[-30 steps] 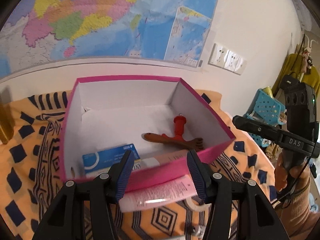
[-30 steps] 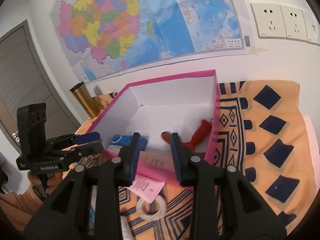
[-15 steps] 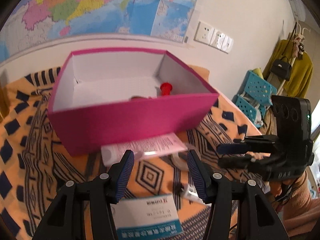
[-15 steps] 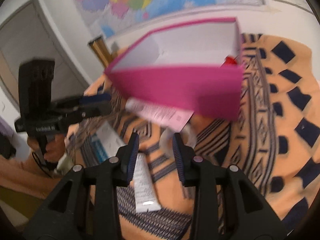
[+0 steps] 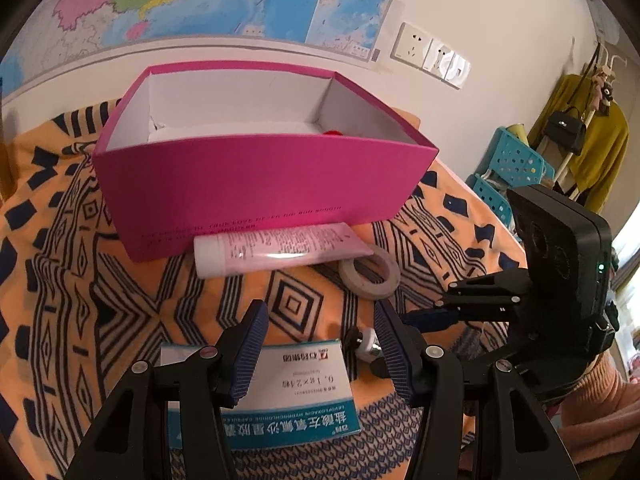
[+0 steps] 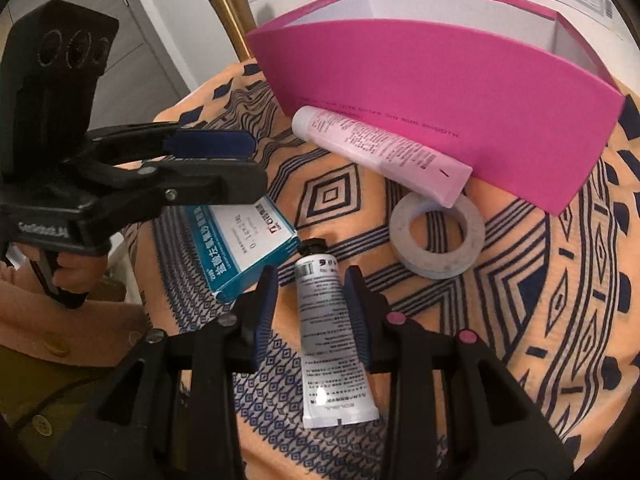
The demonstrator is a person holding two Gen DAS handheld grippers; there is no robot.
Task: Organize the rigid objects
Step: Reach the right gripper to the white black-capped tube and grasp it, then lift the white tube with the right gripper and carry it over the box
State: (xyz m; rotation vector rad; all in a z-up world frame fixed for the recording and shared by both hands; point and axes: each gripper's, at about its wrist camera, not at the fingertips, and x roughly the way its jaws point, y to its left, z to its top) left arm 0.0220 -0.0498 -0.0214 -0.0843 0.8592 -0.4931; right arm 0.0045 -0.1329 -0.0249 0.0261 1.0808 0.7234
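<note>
Both hand-held grippers hover low over the orange patterned cloth [image 5: 100, 320] in front of the tall pink cardboard box [image 5: 260, 184], and neither has hold of anything. The right gripper [image 6: 312, 304] is partly open, its blue pads straddling the upper half of a small silver squeeze tube with a black cap [image 6: 326, 320] that lies flat on the cloth, with a gap visible on each side. The left gripper [image 5: 318, 344] is open somewhat wider, empty, poised above a blue-and-white cardboard medicine carton [image 5: 288, 396] lying flat just beside that tube. I'd judge the silver tube light and soft-walled, likely to dent, with a slick skin, so the firmer shoulder just below the cap looks the better place to pinch. The carton seems light too, stiff along its edges but crushable across its broad faces; taking it across the narrow sides seems safest. A pink plastic tube [image 6: 380, 152] leans against the box's front wall, its tail overlapping a pale roll of tape [image 6: 438, 236].
</note>
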